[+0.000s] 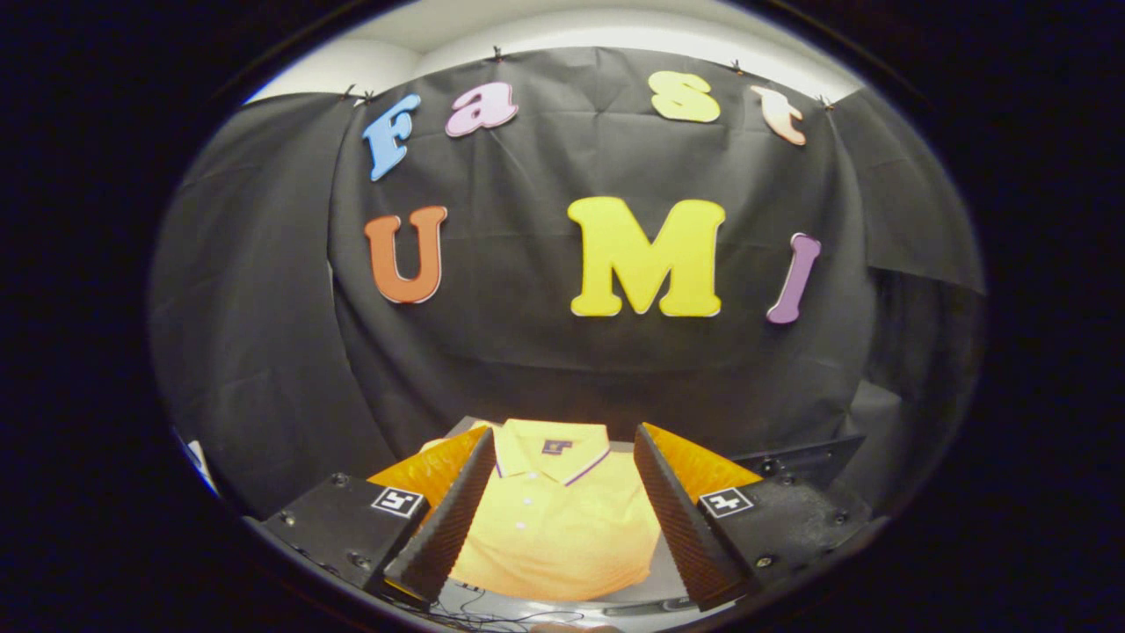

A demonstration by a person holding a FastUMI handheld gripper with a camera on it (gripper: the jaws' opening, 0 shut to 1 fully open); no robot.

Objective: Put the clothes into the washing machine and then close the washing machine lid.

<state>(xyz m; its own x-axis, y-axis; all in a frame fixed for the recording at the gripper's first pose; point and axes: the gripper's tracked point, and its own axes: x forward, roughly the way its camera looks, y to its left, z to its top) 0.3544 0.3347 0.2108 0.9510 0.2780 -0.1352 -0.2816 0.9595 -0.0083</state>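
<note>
A yellow polo shirt (pixel 554 527) lies flat on a pale surface (pixel 661 576), collar toward the black cloth wall, with a dark stripe along the collar edge and small white buttons down the placket. My gripper (pixel 562 444) hovers over it, open, the two fingers spread wide on either side of the collar and chest. Neither finger touches the shirt as far as I can tell.
The black cloth wall (pixel 527 352) hangs close behind the shirt. Thin dark cables (pixel 492 615) run across the surface on the near side of the shirt. A pale object (pixel 198 462) sits off to the left of the fingers.
</note>
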